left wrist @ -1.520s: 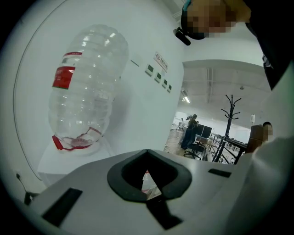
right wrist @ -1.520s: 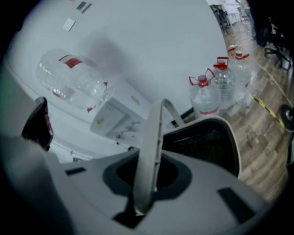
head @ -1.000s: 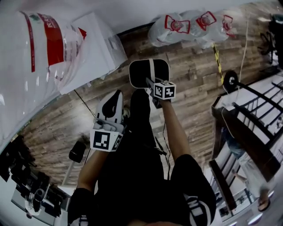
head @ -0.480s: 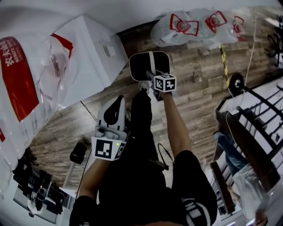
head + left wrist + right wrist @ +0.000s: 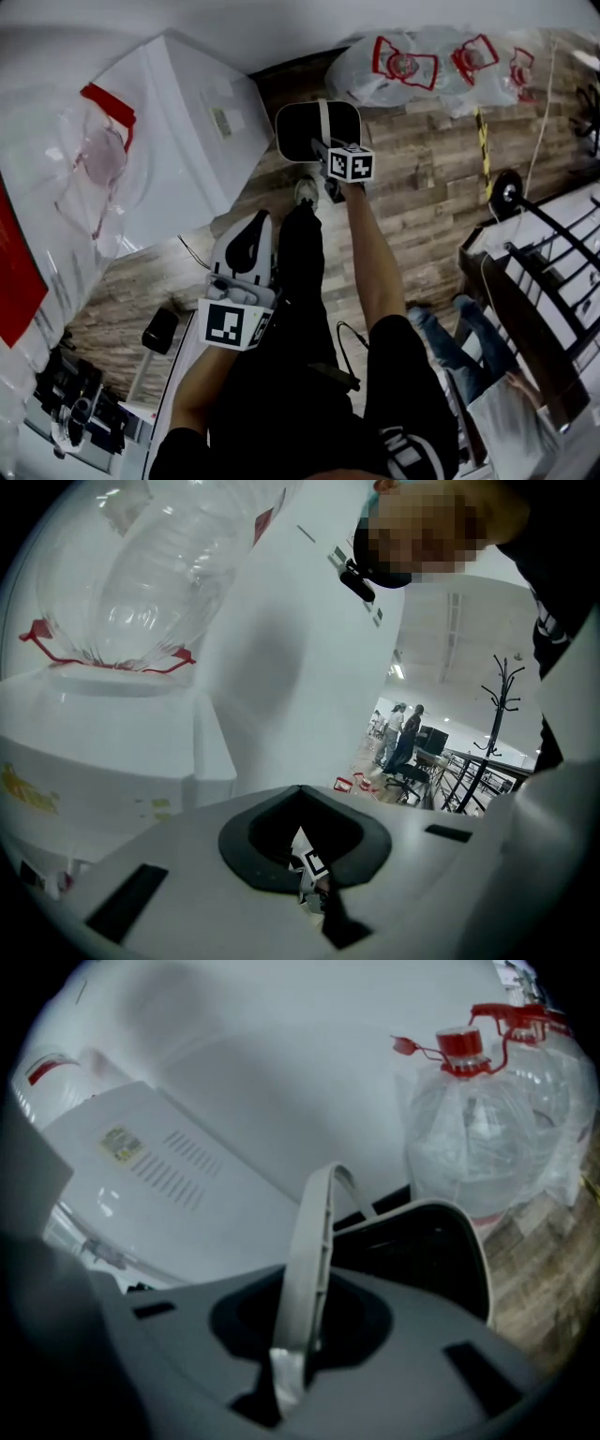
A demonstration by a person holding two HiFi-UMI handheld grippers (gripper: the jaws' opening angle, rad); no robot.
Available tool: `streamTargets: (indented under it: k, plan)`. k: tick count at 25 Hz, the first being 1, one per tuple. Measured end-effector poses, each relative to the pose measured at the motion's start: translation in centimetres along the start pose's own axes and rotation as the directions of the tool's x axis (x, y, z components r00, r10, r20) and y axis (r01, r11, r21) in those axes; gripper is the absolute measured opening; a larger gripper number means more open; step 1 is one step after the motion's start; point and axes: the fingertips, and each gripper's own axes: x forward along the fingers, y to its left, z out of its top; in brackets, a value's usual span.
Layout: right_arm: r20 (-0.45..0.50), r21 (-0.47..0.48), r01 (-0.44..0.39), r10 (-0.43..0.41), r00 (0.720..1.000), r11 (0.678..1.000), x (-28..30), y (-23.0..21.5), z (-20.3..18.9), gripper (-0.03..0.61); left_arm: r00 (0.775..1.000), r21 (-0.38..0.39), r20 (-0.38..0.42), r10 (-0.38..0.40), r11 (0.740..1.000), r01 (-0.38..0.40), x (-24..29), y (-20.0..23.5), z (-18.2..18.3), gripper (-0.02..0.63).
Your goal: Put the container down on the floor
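Observation:
A black container point(image 5: 302, 131) with a grey bail handle point(image 5: 322, 122) hangs above the wooden floor point(image 5: 422, 187), just in front of the person's shoe point(image 5: 305, 190). My right gripper point(image 5: 322, 150) is shut on that handle. In the right gripper view the handle point(image 5: 312, 1232) runs up out of the recess between the jaws, and the container's dark mouth point(image 5: 422, 1251) lies just beyond. My left gripper point(image 5: 251, 230) is lower left in the head view, beside the person's leg. Its jaws are together with nothing in them point(image 5: 305, 850).
A white water dispenser point(image 5: 187, 141) stands at the left with an upended clear bottle point(image 5: 159, 574) on it. Clear water jugs with red caps point(image 5: 422, 61) lie along the wall ahead. A black metal rack point(image 5: 534, 272) fills the right side. A cable runs across the floor.
Both grippers have sunk lower, the right one still carrying the container by its handle. The dispenser and jugs now sit larger and closer in the head view.

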Motion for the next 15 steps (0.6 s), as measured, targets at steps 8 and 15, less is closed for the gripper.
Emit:
streamTargets:
  k: [8,15]
  plan:
    - [0.022,0.044,-0.004,0.003,1.000,0.999,4.8,-2.1,1.8,0.065,1.000,-0.034,-0.020,0.016,0.999,-0.016,2.2,0.9,-2.6,0.028]
    - [0.032,0.039,-0.027,0.026,0.999,0.999,8.2,-2.1,3.2,0.066,0.999,-0.030,-0.040,0.025,0.999,-0.026,3.1,2.4,-3.8,0.028]
